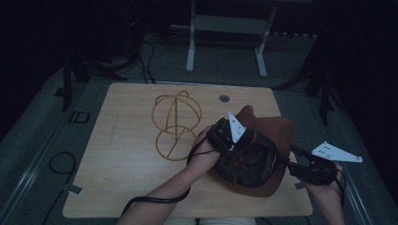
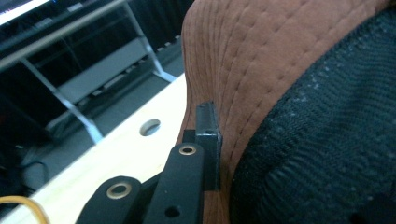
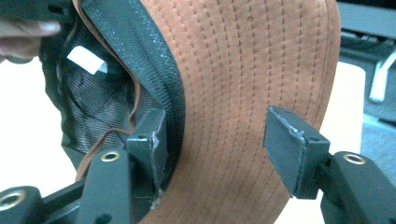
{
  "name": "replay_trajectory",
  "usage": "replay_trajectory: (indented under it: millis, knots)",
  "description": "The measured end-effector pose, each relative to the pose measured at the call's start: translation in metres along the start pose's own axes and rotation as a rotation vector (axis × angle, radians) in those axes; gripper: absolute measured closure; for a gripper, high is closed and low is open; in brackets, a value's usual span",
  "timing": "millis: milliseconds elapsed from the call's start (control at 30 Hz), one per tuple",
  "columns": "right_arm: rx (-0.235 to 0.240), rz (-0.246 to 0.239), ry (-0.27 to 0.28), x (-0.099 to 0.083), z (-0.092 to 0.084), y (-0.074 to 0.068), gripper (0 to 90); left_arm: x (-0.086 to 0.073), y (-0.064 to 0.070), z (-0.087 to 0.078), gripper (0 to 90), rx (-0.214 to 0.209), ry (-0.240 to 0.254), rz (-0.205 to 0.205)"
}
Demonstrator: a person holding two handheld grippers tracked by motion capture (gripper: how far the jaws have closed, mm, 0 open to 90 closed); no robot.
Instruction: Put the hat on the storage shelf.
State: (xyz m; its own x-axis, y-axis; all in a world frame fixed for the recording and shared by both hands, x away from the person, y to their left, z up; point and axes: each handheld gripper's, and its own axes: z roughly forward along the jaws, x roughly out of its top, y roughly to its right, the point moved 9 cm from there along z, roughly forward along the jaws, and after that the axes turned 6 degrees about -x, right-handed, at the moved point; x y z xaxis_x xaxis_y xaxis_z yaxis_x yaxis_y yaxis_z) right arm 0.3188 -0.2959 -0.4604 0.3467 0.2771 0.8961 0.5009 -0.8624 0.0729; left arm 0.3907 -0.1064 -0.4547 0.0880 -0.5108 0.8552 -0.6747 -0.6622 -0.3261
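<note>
Rust-brown stitched fabric forms the wide brim of a bucket-style hat [image 1: 270, 133] with a dark mesh-lined crown, which is seen upturned on the right part of the light wooden table [image 1: 126, 154], just beside a golden wire hat stand [image 1: 176, 124]. The brim's left edge is pinched by the left gripper [image 1: 224, 134], whose jaws are closed flat on the cloth in the left gripper view. The right gripper [image 1: 300, 161] is held wide open, its jaws set to either side of the brim near the crown seam without clamping it. The hat is judged light, soft and floppy; sagging is expected if it is lifted by one edge. A grip on the quilted brim, on opposite sides, is judged best, since the mesh lining and the thin brown cord [image 3: 135, 100] inside could snag.
</note>
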Motion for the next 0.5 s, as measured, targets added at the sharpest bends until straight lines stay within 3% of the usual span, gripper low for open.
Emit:
replay_trajectory:
  millis: [67, 100, 167, 200, 267, 400, 500]
  knots:
    - [0.014, -0.015, 0.004, 0.0, -0.003, -0.003, 41.2, 0.0, 0.001, -0.001, 87.3, -0.021, 0.01, -0.019]
    - [0.075, -0.024, 0.016, -0.001, -0.006, -0.01, 41.2, -0.001, 0.0, -0.002, 87.3, -0.017, 0.01, -0.018]
    - [0.083, -0.026, 0.021, -0.001, -0.008, -0.011, 40.1, -0.001, 0.0, -0.002, 87.3, -0.024, 0.021, -0.023]
    - [0.128, -0.048, 0.025, -0.001, -0.013, -0.018, 36.4, -0.001, -0.001, -0.003, 87.3, -0.014, 0.017, -0.019]
    - [0.148, -0.055, 0.052, 0.001, -0.02, -0.022, 35.5, -0.002, -0.004, -0.003, 87.3, -0.003, 0.016, -0.026]
    - [0.132, -0.074, 0.082, 0.004, -0.029, -0.02, 35.4, -0.002, -0.01, -0.008, 87.3, -0.008, 0.054, -0.048]
    - [0.091, -0.069, 0.085, 0.003, -0.031, -0.008, 38.0, -0.002, -0.011, -0.013, 87.3, -0.02, 0.072, -0.045]
